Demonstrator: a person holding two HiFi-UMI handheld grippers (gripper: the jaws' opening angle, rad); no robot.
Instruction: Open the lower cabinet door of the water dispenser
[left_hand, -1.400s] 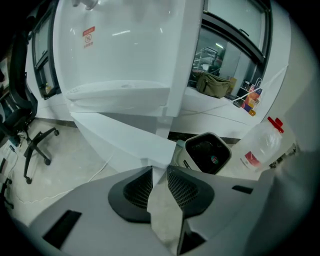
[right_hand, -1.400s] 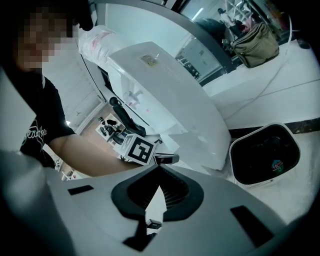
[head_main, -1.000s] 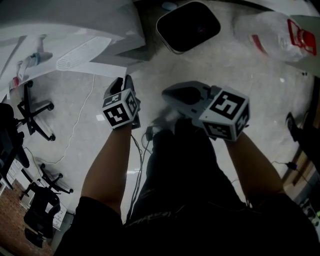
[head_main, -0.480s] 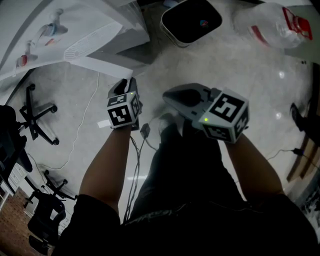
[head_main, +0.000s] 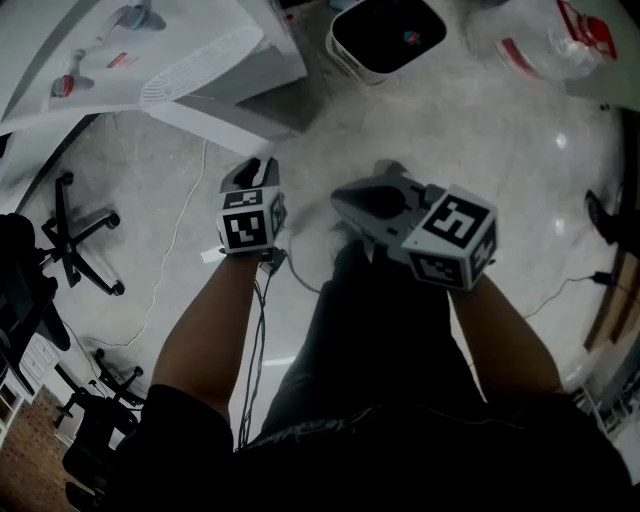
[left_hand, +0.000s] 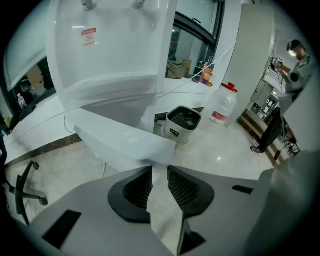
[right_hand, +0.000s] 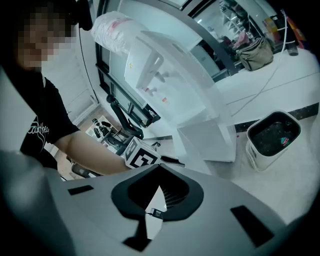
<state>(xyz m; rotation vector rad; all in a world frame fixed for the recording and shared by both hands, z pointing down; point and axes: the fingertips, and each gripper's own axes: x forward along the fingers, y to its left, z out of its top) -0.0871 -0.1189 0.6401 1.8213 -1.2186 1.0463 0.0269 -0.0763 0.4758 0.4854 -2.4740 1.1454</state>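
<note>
The white water dispenser (left_hand: 110, 50) stands ahead, and its lower cabinet door (left_hand: 125, 137) is swung out toward me. My left gripper (left_hand: 159, 169) is shut on the door's free edge, which runs down between the black ribbed pads. In the head view the left gripper (head_main: 258, 170) points steeply down at the door (head_main: 215, 120), below the dispenser (head_main: 150, 60). To its right my right gripper (head_main: 345, 200) hangs over bare floor. In the right gripper view its jaws (right_hand: 157, 192) meet at the tips with nothing between them, and the dispenser (right_hand: 165, 75) and door (right_hand: 210, 140) stand beyond.
A white bin with a black liner (head_main: 385, 35) sits on the floor right of the dispenser, and a large water jug (head_main: 545, 35) lies beyond it. Office chairs (head_main: 75, 225) stand at the left. Cables (head_main: 260, 300) trail by the person's legs.
The person and both grippers have drawn back from the dispenser, which has slid up and away in the head view. The left gripper has rolled while keeping its hold on the door edge.
</note>
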